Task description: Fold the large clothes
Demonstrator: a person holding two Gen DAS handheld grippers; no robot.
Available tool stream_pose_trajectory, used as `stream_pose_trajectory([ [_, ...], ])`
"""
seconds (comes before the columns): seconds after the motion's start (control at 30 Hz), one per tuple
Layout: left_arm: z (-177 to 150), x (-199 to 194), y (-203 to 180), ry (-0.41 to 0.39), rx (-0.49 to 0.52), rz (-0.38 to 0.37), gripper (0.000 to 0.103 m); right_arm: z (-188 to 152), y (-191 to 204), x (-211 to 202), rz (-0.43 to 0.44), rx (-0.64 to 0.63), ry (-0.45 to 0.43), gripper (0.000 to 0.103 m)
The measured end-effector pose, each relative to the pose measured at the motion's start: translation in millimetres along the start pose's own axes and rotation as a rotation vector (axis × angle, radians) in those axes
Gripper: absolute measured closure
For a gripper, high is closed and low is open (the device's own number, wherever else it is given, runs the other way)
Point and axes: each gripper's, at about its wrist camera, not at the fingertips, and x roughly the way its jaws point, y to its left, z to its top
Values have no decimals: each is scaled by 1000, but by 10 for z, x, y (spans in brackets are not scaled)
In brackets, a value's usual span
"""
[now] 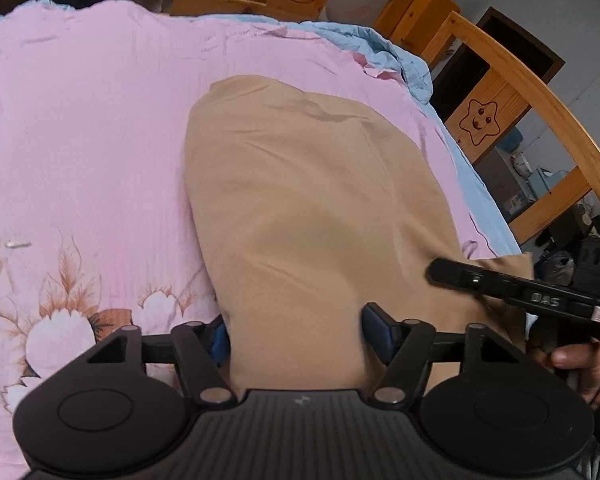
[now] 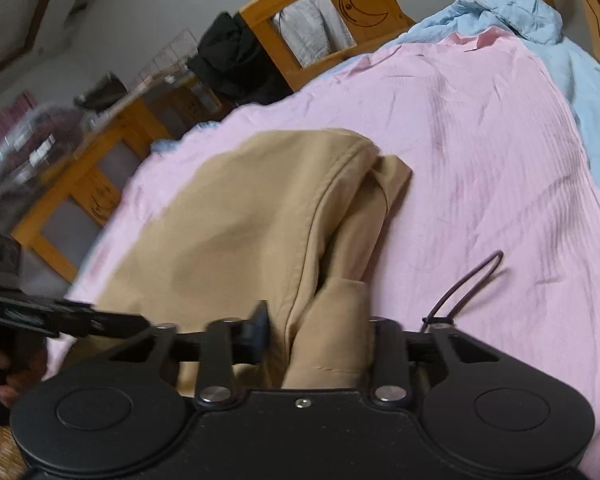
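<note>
A tan garment (image 1: 308,184), folded lengthwise, lies on a pink quilt (image 1: 80,140). Its near end rises up between the blue pads of my left gripper (image 1: 296,336), narrowing there, and the pads press on it from both sides. In the right wrist view the same garment (image 2: 240,220) shows a seam and a thick folded corner. My right gripper (image 2: 320,332) is shut on that corner. One finger of the right gripper (image 1: 480,280) lies over the cloth's right corner in the left wrist view. The left gripper's finger (image 2: 80,316) reaches in from the left.
A blue sheet (image 1: 412,68) is bunched at the quilt's far right edge. A wooden bed rail (image 1: 540,92) with star and moon carvings curves round the back and right. A dark cord loop (image 2: 468,280) lies on the pink quilt (image 2: 480,140). A hand (image 1: 580,364) holds the right gripper.
</note>
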Motion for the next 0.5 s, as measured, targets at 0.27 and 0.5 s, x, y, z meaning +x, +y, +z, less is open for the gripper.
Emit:
stream_pose_trajectory([
  [0.27,6,-272,9,-55,-18,-10,46,153,420,-81,43,-5,-13,83],
  [0.5,328,-734,331,-119,-53,29,46,463,956,38,93,-17,-37,84],
])
